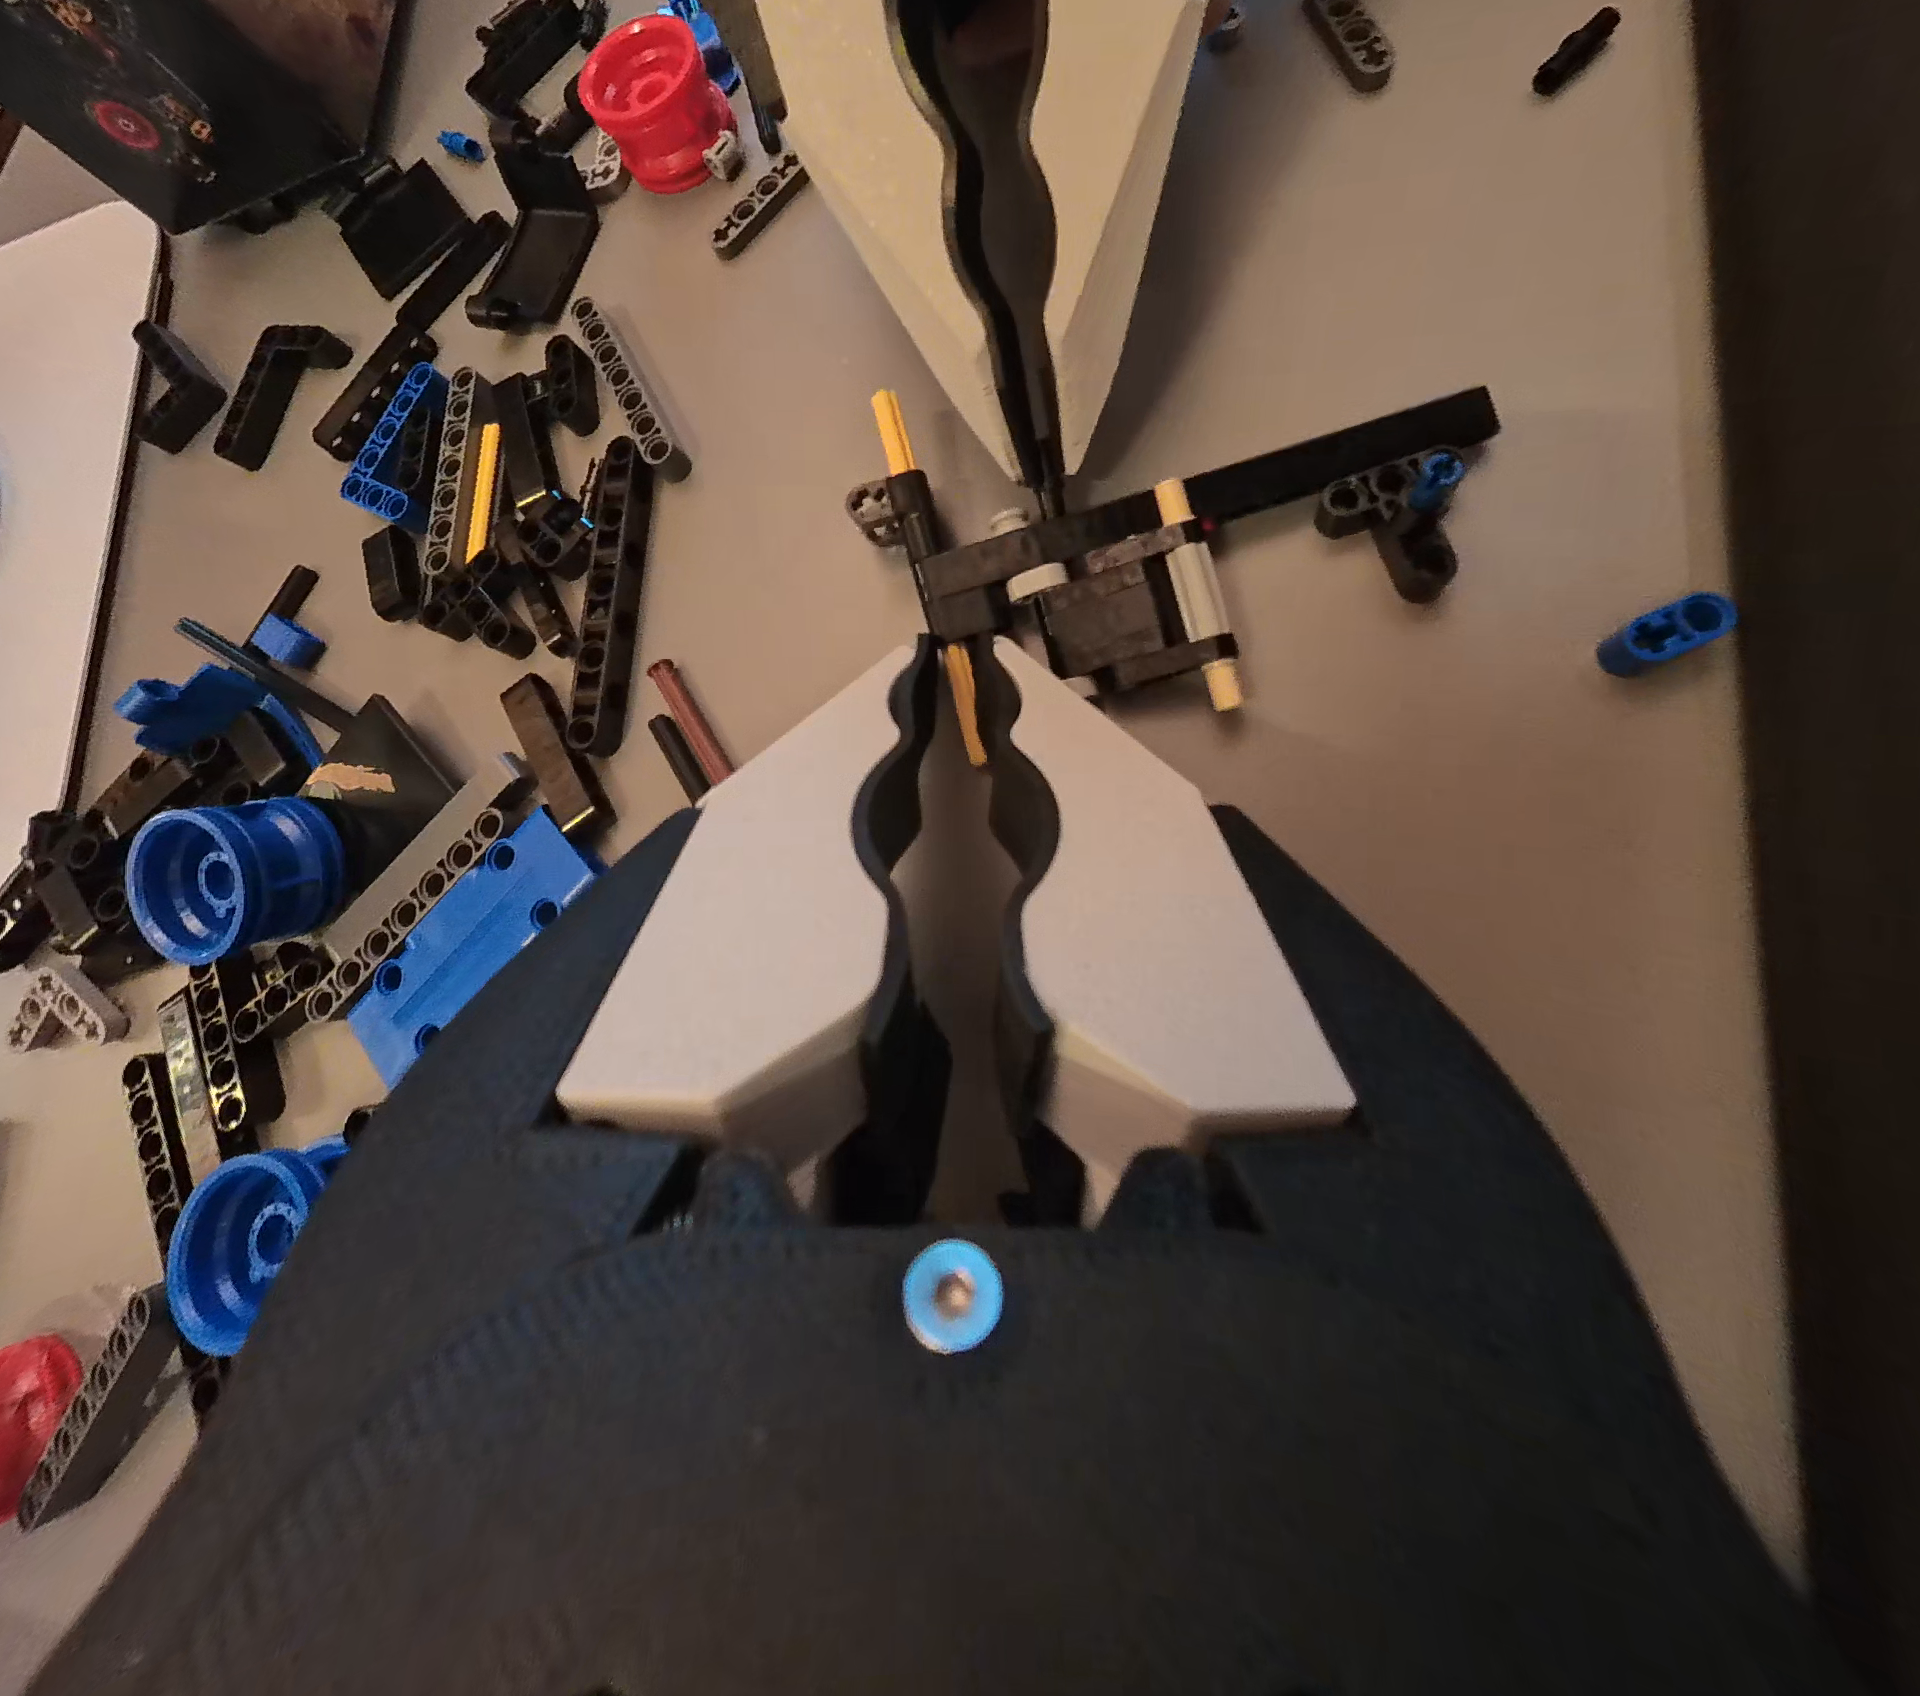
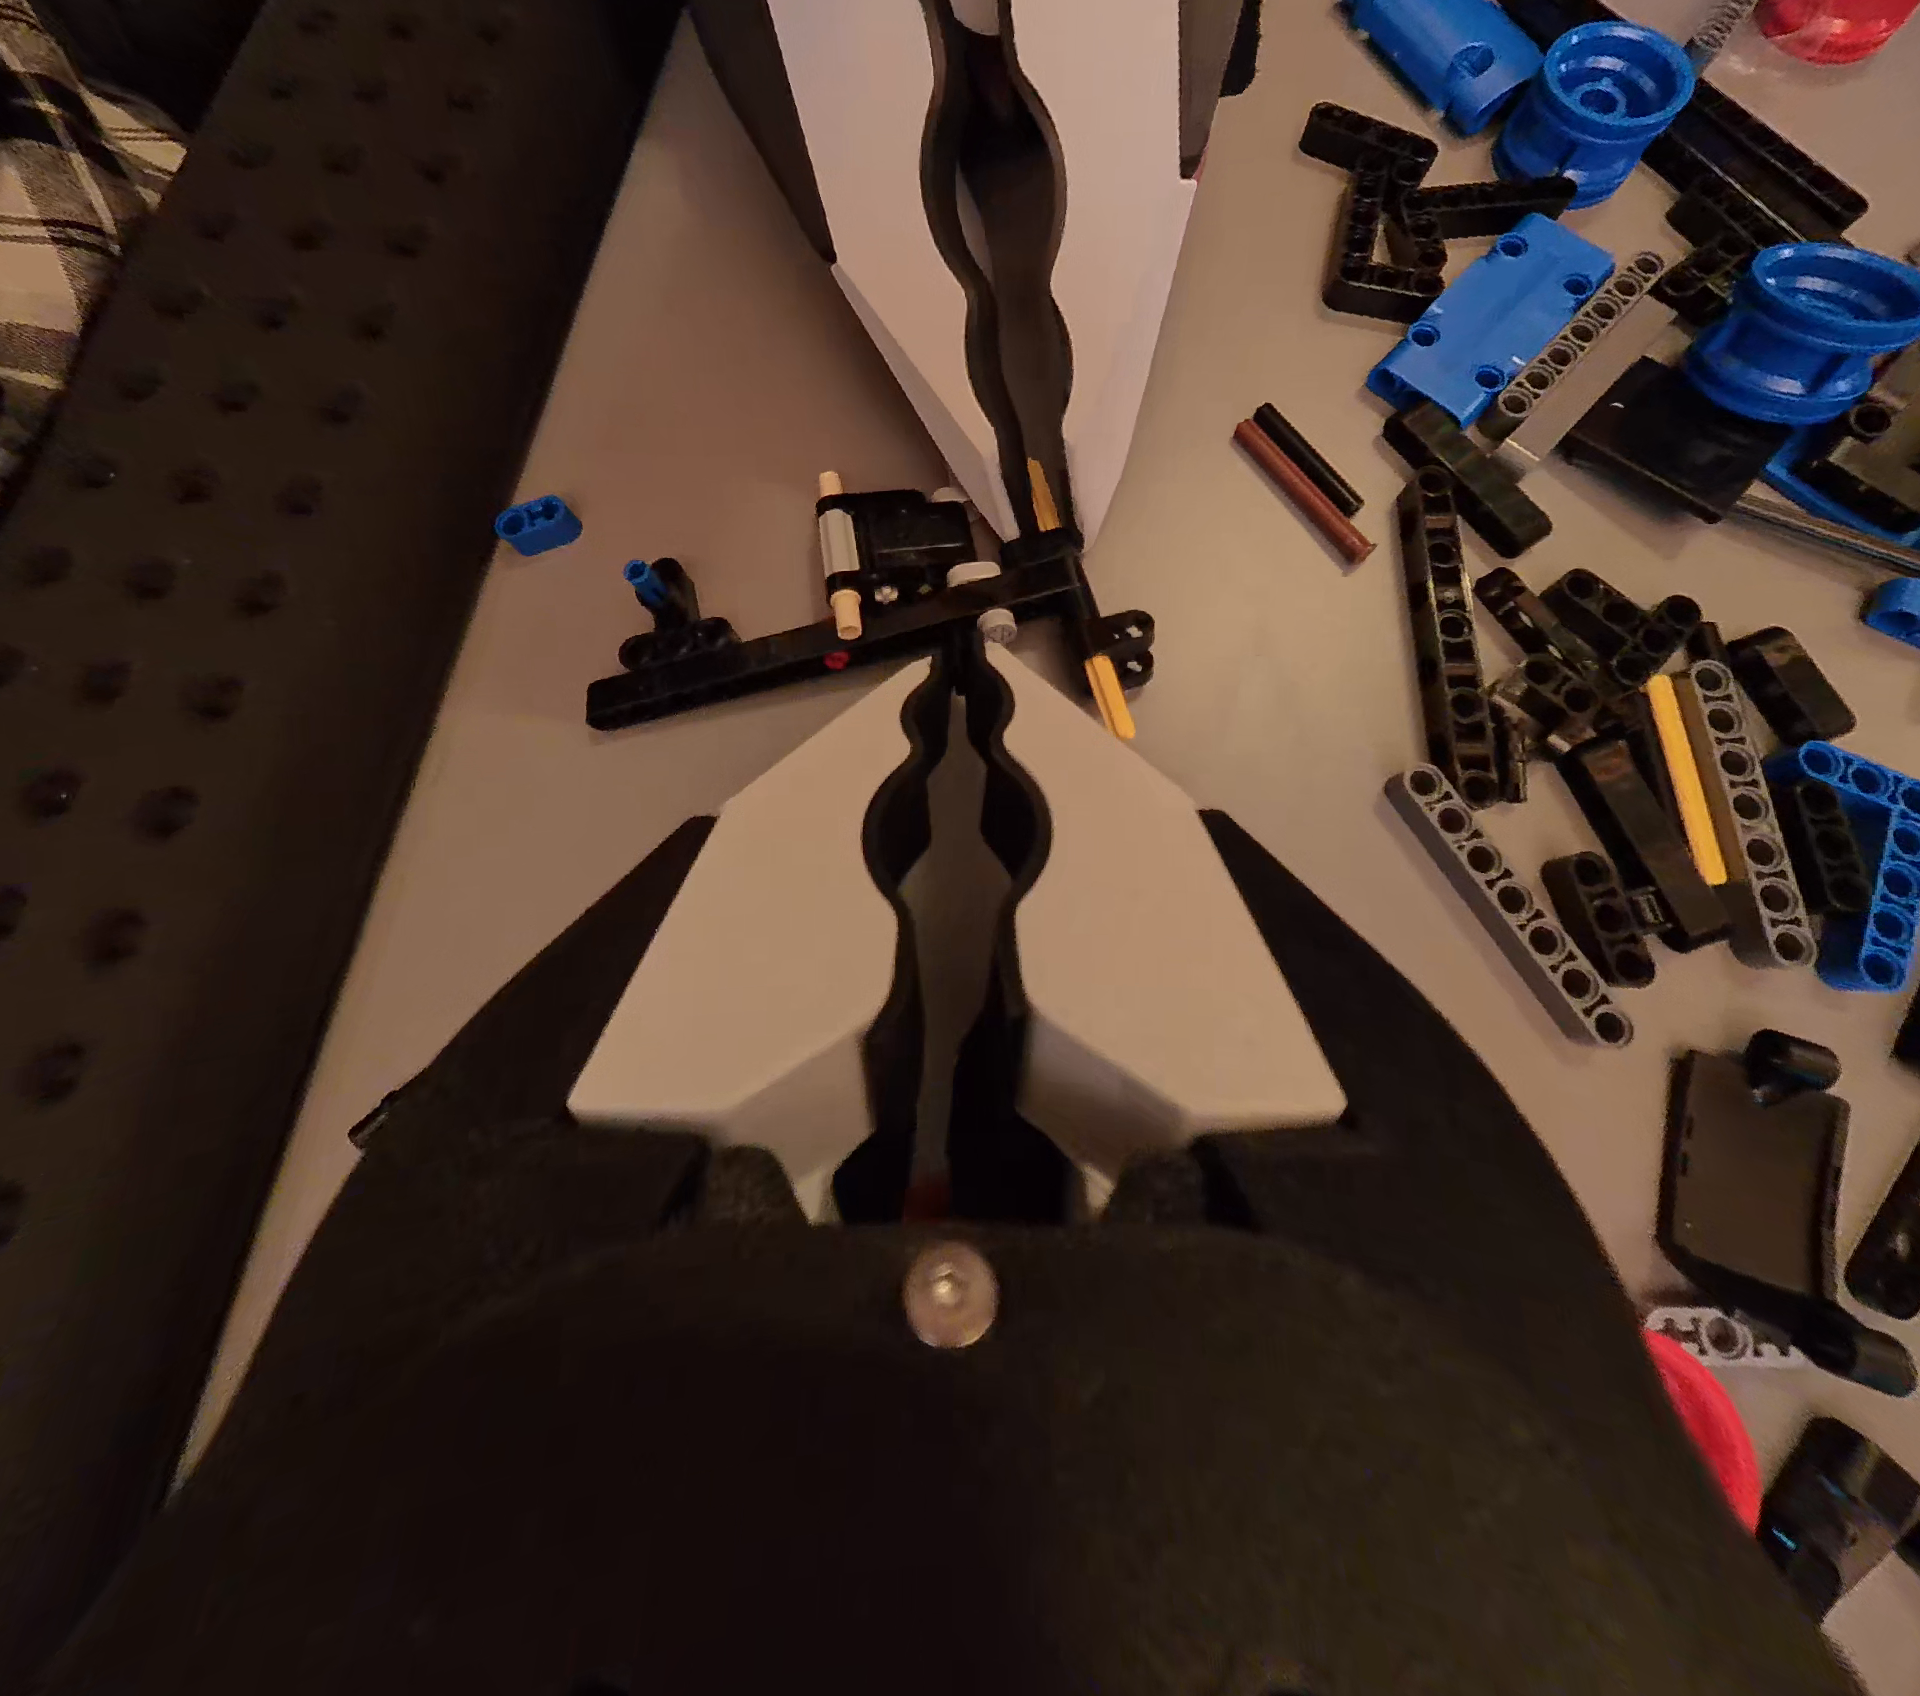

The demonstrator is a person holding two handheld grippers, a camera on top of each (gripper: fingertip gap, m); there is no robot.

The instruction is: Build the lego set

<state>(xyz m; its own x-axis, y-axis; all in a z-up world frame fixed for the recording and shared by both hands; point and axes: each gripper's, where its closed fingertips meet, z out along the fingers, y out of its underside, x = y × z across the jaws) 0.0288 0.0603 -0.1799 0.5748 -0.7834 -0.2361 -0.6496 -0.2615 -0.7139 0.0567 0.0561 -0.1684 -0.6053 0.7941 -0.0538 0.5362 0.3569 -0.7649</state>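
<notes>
your left gripper [image 1: 961, 670] clamped on yellow axle [image 1: 966, 706] | your right gripper [image 2: 961, 659] pinching black beam [image 2: 831, 659] of the assembly [image 1: 1091, 586] | assembly on grey table [image 1: 1403, 815], mid, between both tips

The surface [image 1: 1403, 867] is flat, matte and grey. In the left wrist view, a dark strip [image 1: 1818, 711] runs along its right edge. A second light panel [image 1: 62, 441] with a rounded corner and a dark rim lies beside the surface at the far left, apart from it by a narrow gap.

In the right wrist view, a black perforated mat [image 2: 260, 503] borders the surface on the left, with rows of small round holes. Beyond the mat, at the left edge, is a plaid fabric [image 2: 52, 192] in light and dark checks.
</notes>
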